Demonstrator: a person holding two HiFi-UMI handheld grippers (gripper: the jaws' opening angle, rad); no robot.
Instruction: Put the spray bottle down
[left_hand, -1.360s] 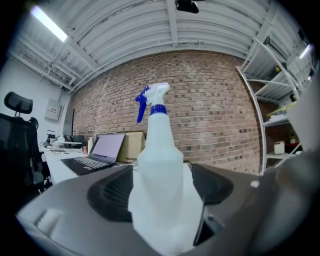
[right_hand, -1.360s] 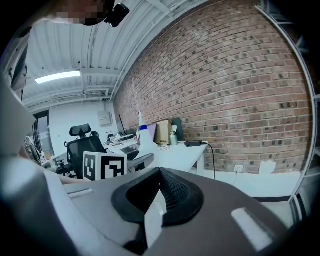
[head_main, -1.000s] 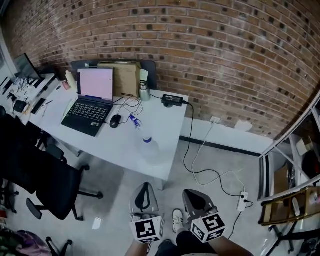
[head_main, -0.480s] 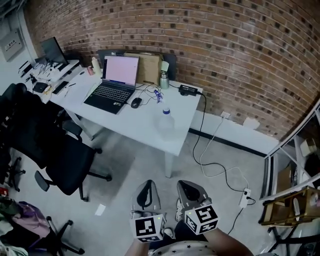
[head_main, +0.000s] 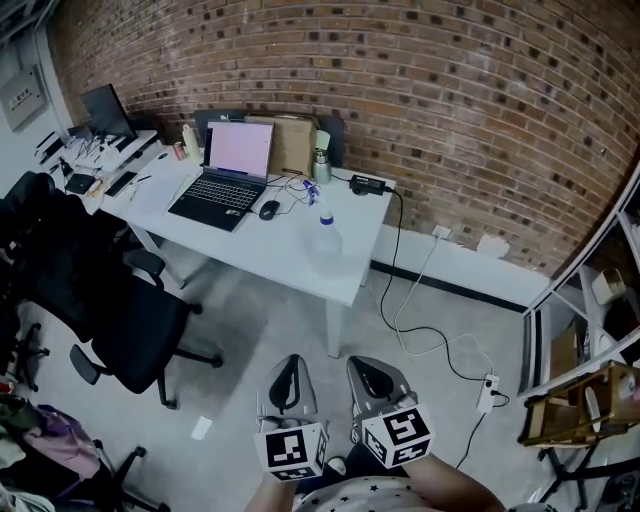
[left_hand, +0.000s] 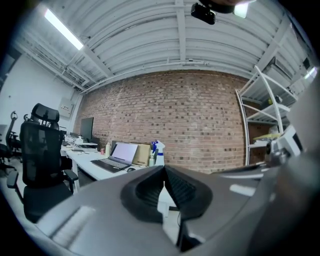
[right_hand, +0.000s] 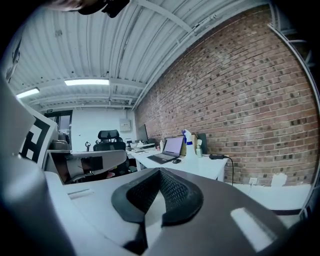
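The spray bottle (head_main: 325, 243), translucent with blue on top, stands upright on the white table (head_main: 300, 270) near its right end. From the left gripper view the spray bottle (left_hand: 158, 151) shows far ahead, and the right gripper view also has the spray bottle (right_hand: 188, 143) in the distance. My left gripper (head_main: 288, 368) and right gripper (head_main: 368, 372) are side by side low in the head view, well back from the table over the floor. In their own views the left gripper (left_hand: 163, 172) and right gripper (right_hand: 160, 175) both have their pads together and hold nothing.
On the table are an open laptop (head_main: 225, 180), a mouse (head_main: 267, 209), a steel flask (head_main: 322, 165) and a cardboard box (head_main: 292, 145). A black office chair (head_main: 120, 320) stands left. A cable (head_main: 420, 330) trails over the floor, and metal shelving (head_main: 590, 380) is at the right.
The table and spray bottle look smaller and farther away than before. Both grippers have drawn back from the table together, still shut and empty.
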